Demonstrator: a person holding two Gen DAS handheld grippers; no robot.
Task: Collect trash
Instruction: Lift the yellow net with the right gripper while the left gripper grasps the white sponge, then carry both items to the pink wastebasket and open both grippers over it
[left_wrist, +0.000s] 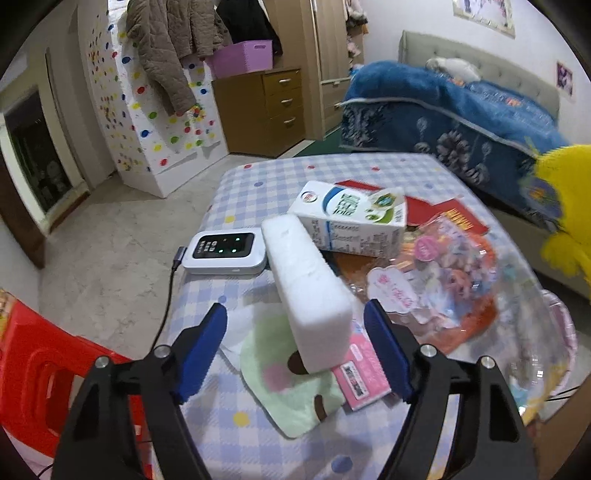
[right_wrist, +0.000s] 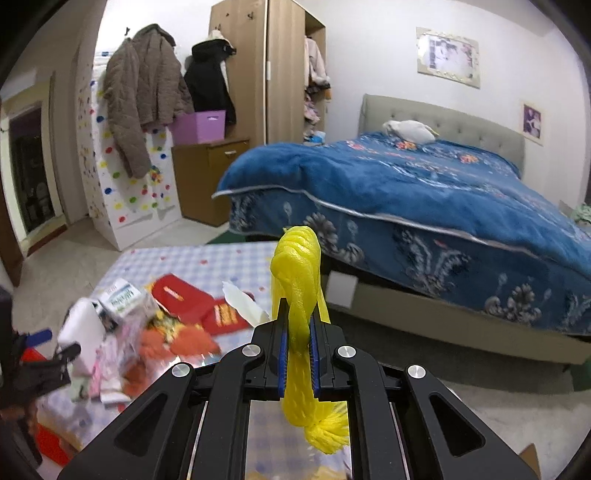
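Observation:
My left gripper (left_wrist: 295, 314) is open, its blue pads on either side of the near end of a white foam block (left_wrist: 306, 280) that lies on the checked table (left_wrist: 258, 184). Behind the block lies a white milk carton (left_wrist: 351, 218), with red envelopes (left_wrist: 443, 214) and a crinkled clear snack wrapper (left_wrist: 443, 280) to the right. My right gripper (right_wrist: 297, 325) is shut on a yellow mesh net (right_wrist: 295, 266) and holds it above the table's right side. The net shows at the right edge of the left wrist view (left_wrist: 565, 206).
A white mobile router (left_wrist: 225, 251) with a cable sits left of the block. A green cloth (left_wrist: 291, 384) and a pink packet (left_wrist: 362, 373) lie under the block's near end. A red stool (left_wrist: 37, 376) stands at the left. A blue-covered bed (right_wrist: 424, 192) is beyond the table.

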